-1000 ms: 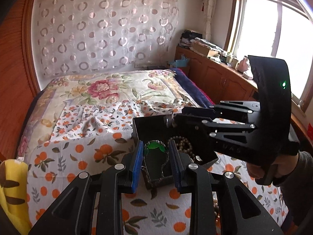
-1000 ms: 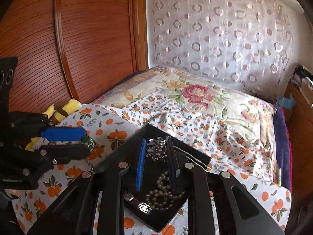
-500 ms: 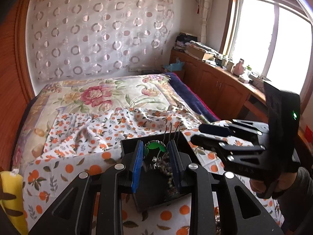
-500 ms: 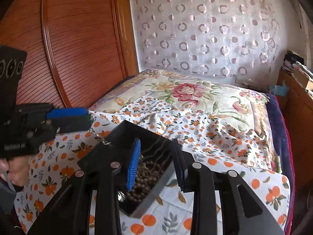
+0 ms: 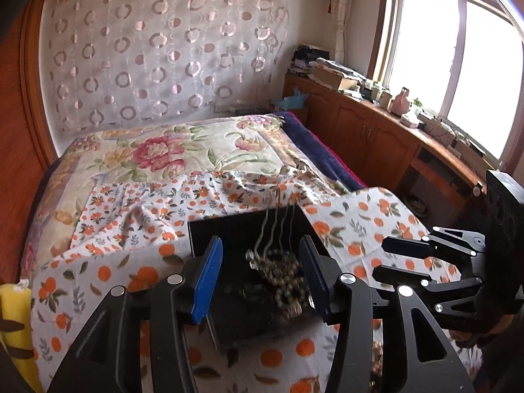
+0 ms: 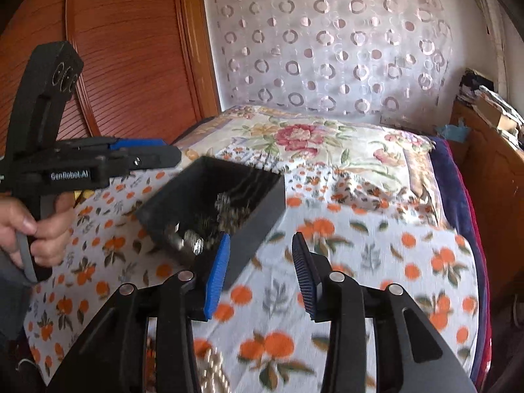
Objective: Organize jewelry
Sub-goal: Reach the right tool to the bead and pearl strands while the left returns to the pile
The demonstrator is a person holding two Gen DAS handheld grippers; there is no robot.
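A black jewelry tray lies on the orange-print cloth on the bed, holding a bead necklace and thin chains. In the right wrist view the tray shows with blurred jewelry inside. My left gripper is open and empty, above the tray's near side. My right gripper is open and empty, over the cloth right of the tray. It also shows in the left wrist view. A pearl strand lies on the cloth below the right gripper.
The orange-print cloth covers the near part of the bed, over a floral quilt. A wooden cabinet with clutter runs under the window at right. A wooden headboard stands at left. A yellow object lies at the bed's left edge.
My left gripper has opened and let go of the green-stone bracelet. My right gripper has opened and drawn back to the right, off the tray. Both views have pulled back.
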